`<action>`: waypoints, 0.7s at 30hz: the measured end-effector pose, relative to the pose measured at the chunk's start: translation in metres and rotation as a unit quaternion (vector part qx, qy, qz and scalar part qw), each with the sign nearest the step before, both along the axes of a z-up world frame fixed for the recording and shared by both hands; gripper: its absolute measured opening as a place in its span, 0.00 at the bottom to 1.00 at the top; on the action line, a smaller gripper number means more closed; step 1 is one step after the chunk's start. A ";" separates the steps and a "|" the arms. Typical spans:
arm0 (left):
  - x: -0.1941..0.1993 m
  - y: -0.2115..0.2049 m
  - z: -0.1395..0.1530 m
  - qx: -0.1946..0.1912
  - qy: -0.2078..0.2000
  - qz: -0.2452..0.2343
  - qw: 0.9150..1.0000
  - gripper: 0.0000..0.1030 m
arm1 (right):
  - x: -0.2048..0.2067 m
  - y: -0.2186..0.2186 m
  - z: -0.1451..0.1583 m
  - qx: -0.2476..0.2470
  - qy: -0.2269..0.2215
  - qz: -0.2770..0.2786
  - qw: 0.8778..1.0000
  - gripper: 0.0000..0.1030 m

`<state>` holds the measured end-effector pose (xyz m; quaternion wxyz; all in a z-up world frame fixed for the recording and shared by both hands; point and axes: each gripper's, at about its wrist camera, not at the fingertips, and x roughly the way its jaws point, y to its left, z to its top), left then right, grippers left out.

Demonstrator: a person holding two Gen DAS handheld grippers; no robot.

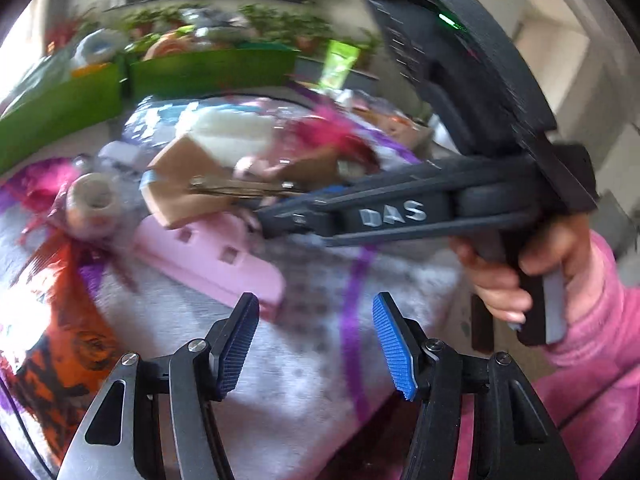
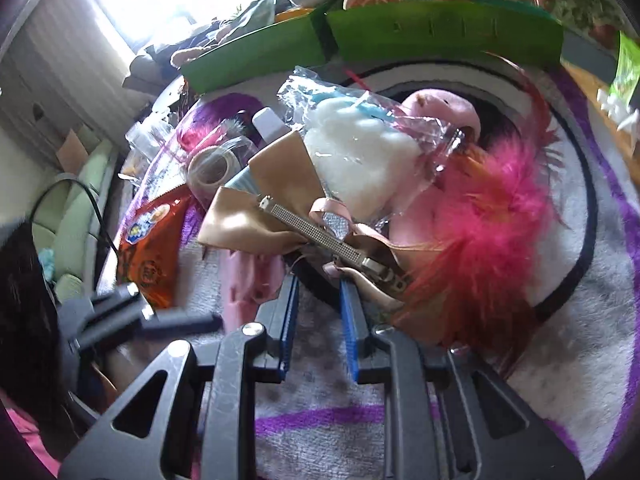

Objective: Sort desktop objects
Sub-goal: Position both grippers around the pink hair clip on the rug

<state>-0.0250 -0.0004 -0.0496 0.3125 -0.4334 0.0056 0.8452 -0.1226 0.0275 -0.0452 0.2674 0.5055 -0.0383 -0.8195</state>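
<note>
Covering the whole work surface: one pale fleece blanket (image 2: pixel 592 280) with purple stripes, the landmark for all entries below.

Green box (image 2: pixel 440 32), long and low, at the far edge of the blanket, filled with mixed goods; plants behind it.

Pink feather bunch (image 2: pixel 492 216), fluffy, red-brown at its tips, lying toward the right of the blanket in the right wrist view.

Clear bag (image 2: pixel 360 152) holding a white foam piece, mid-blanket, partly over a pink soft toy (image 2: pixel 440 104).

Pink plastic tray (image 1: pixel 208 264) with square holes, near the middle of the blanket, below the pile in the left wrist view.

Orange snack packet (image 2: pixel 152 248), at the left edge of the blanket.

Tan ribbon bow (image 2: pixel 256 208) with a rhinestone hair clip (image 2: pixel 312 232) across it, centre of the blanket, on top of the pile.

Tape roll (image 2: pixel 210 172), clear, left of the bow.

Right gripper (image 2: pixel 318 284): held by a hand (image 1: pixel 520 276) in a pink sleeve; its blue pads stand a narrow gap apart at the near end of the bow and clip. A fold of ribbon lies at the tips; whether the pads press on it cannot be told.

Left gripper (image 1: pixel 316 320): jaws apart, nothing between them, above bare blanket just near the pink tray.
</note>
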 end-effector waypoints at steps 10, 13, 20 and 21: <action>-0.022 -0.055 0.009 -0.003 0.005 0.130 0.991 0.57 | 0.032 0.004 0.007 -0.038 -0.012 0.019 0.999 0.25; -0.026 -0.066 0.018 0.012 0.017 0.166 0.986 0.57 | 0.037 -0.003 0.003 -0.049 -0.024 0.033 0.998 0.25; -0.034 -0.069 0.023 0.021 0.011 0.178 0.984 0.57 | 0.038 -0.025 -0.010 -0.045 -0.029 0.037 0.998 0.35; -0.037 -0.063 0.020 0.020 0.010 0.176 0.984 0.57 | 0.037 -0.026 -0.009 -0.043 -0.020 0.035 0.998 0.34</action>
